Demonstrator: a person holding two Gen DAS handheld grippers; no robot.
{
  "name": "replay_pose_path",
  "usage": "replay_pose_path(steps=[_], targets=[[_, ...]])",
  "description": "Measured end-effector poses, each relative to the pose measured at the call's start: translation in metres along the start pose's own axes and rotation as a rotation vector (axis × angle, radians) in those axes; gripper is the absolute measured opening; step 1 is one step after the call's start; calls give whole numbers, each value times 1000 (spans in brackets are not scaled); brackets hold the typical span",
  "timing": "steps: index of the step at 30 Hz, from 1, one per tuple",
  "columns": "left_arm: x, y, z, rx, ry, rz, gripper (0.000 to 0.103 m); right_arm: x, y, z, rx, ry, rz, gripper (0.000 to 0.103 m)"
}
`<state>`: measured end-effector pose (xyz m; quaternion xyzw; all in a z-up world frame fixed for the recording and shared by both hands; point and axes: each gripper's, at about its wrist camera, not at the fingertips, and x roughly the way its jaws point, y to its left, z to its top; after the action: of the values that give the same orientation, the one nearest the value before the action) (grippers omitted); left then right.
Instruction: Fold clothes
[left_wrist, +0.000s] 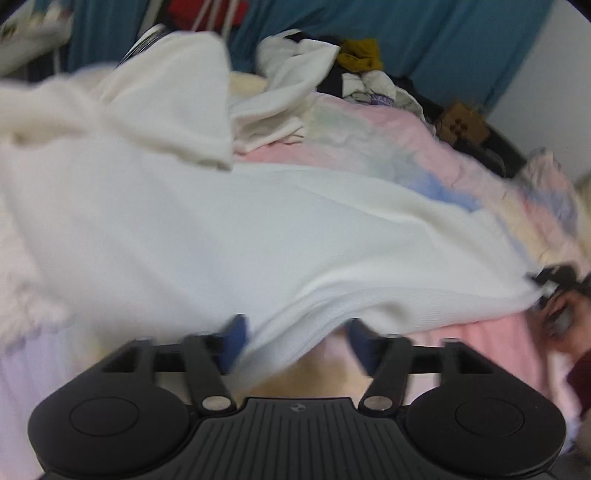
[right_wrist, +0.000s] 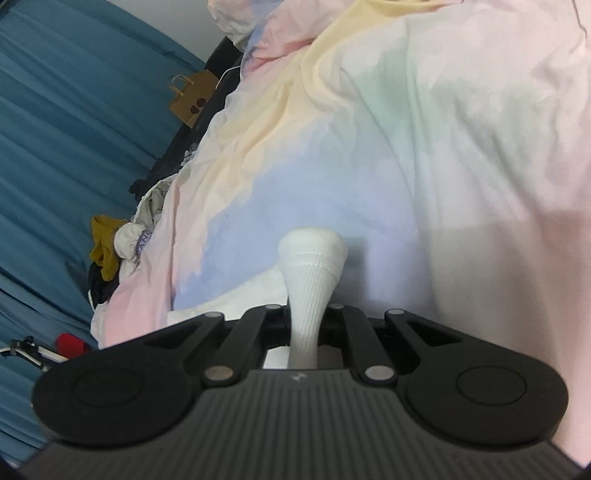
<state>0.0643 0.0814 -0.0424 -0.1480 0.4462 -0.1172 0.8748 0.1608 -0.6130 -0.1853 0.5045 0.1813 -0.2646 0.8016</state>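
A white ribbed garment (left_wrist: 258, 236) is stretched across the pastel bed sheet (left_wrist: 369, 140) in the left wrist view, which is motion-blurred. Its lower hem sags over my left gripper (left_wrist: 295, 332), whose blue-padded fingers (left_wrist: 232, 339) stand wide apart and open, with the hem draped on the left one. At the far right edge of that view the garment's corner runs to my right gripper (left_wrist: 554, 277), held by a hand. In the right wrist view my right gripper (right_wrist: 306, 319) is shut on a bunched ribbed edge of the white garment (right_wrist: 314, 254), which flares out beyond the fingers.
A heap of mixed clothes (left_wrist: 332, 66), white, mustard and dark, lies at the back of the bed. More white pieces (left_wrist: 266, 118) sit beside it. A blue curtain (right_wrist: 74, 129) hangs behind, with a brown paper bag (right_wrist: 192, 98) against it.
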Motion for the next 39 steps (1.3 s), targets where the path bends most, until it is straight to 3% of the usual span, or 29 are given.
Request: replay_pose_path(steps=[1,6,12,17,22,26,27,28,30,39], targets=[[-5,9,-1,-65,-1,-24,98,-2,3,0,-13,-12,0,6],[-22,61,-9,-426,-21,-118,100,-17,13,-9,-76,-76,0,6],[-28,123,-25,-828,-100,-58,100,-28,26,-11,-139,-194,-4,6],[-33,150,-35,-1018,-212,-43,99,-31,31,-13,-150,-238,-21,6],[-31,176,-42,-1205,-337,-58,86,-34,23,-12,-104,-228,-41,6],[-33,184,-40,-1259,-398,-29,71,-33,20,-16,-98,-220,-57,6],[-33,185,-38,-1265,-400,-19,65,-32,19,-17,-96,-218,-60,6],[-34,186,-38,-1272,-398,-13,53,-30,19,-17,-93,-214,-62,6],[-41,184,-33,-1249,-405,-7,45,-28,16,-17,-87,-202,-62,6],[-111,160,4,-1063,-410,104,35,-22,2,-12,-44,-122,-53,6]])
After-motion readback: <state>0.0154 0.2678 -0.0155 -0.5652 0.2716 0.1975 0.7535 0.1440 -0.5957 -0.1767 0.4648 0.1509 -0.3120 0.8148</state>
